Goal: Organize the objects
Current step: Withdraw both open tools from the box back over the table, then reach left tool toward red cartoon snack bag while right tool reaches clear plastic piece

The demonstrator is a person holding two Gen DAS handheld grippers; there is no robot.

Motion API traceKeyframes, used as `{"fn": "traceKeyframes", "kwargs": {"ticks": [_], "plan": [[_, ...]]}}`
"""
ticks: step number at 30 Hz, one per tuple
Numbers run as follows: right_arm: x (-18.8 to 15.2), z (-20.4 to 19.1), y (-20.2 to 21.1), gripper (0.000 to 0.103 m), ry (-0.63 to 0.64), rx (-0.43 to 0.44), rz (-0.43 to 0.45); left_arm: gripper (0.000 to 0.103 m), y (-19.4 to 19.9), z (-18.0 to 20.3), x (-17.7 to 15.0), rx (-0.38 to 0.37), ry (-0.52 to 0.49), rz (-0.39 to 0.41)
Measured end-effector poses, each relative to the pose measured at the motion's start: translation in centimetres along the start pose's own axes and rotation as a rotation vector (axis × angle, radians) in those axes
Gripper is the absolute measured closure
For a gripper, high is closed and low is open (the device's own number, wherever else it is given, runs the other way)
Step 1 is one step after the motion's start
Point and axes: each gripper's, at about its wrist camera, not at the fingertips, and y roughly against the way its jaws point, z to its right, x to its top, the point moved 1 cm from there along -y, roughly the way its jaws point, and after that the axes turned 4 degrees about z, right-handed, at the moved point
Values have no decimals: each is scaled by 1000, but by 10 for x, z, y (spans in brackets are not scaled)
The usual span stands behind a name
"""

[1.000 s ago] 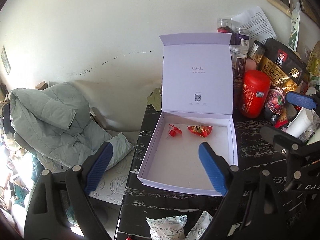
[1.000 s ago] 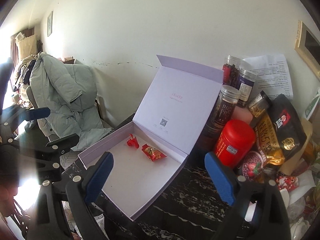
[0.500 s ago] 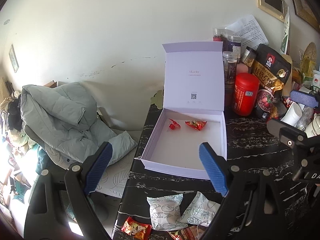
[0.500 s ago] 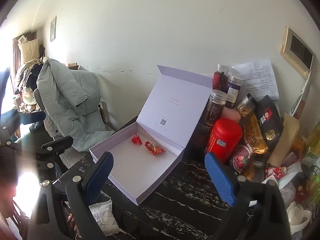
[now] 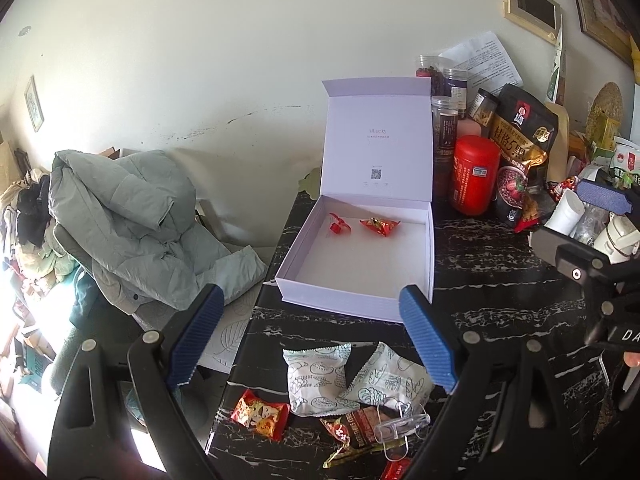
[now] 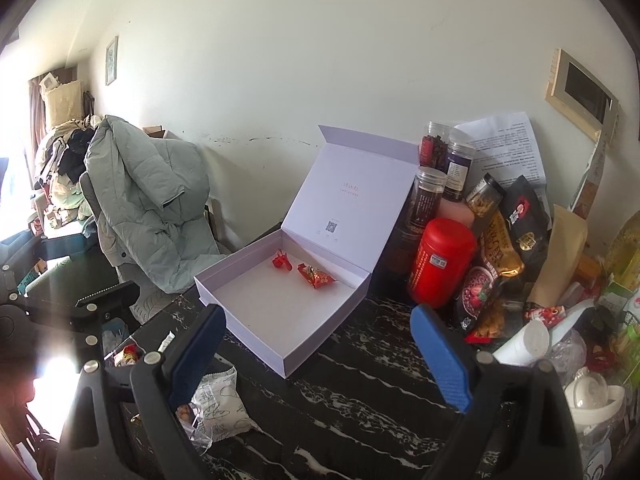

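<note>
1. A pale lilac box (image 5: 356,268) sits on the black marbled table (image 5: 488,280) at the centre of the left wrist view; its hinged lid stands upright at the back, with small printed lettering and a QR code on the inner face.
2. Inside, near the back wall of the box, lie two red-wrapped candies: a small twisted one (image 5: 340,224) to the left and a larger one with gold print (image 5: 379,225) just right of it, apart from each other.
3. Low in the frame, on the table in front of the box, lie two white printed snack packets (image 5: 316,376), a red and yellow candy (image 5: 261,414) to their left, and a brown-red wrapper (image 5: 360,428) below them.
4. The left gripper (image 5: 312,344) hangs above these loose snacks, blue pads spread wide, nothing between them.
5. The right gripper (image 6: 320,356), seen in its own view, is also spread wide and empty, over bare table at lower centre.
6. A red canister (image 5: 476,176) stands right of the box.
</note>
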Motion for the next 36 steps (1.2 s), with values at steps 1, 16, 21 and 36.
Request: {"fn": "traceKeyframes", "kwargs": {"ticks": [1,16,21,36], "plan": [[-3,-1,2,8,-1,2,-2,14,1,0,-4,-5,5,-10],[-69,-26,3,8,16,54,-94,14,19,-1,-75,-11,47,-53],[-89,-34,2,8,21,73,-125,14,16,0,-96,-27,52,-82],[-138,-59,-5,8,45,134,-195,14,14,1,-143,-28,62,-122]]}}
